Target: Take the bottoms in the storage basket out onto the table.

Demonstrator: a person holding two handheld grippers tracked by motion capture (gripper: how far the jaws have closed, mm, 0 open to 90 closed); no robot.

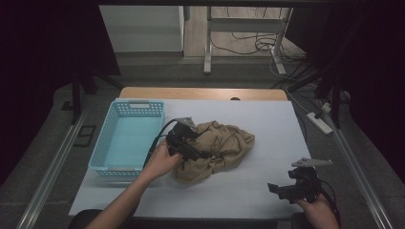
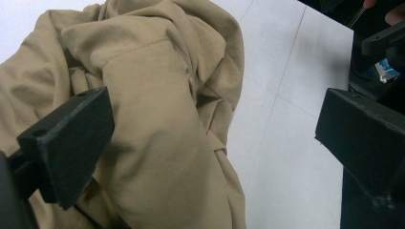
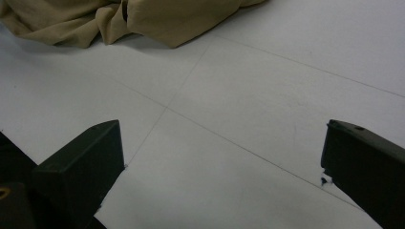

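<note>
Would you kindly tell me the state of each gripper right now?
Left gripper: open, over the tan cloth, not clamped on it.
Right gripper: open, holding nothing, above the table.

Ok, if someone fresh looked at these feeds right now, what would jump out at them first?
Most likely the crumpled tan garment heaped mid-table, with the left claw open right over it, one jaw against the cloth and the other over bare table. Next, the light blue basket beside it on the left, nothing visible inside. The right claw sits apart near the table's front right corner, open over the bare white tabletop.
</note>
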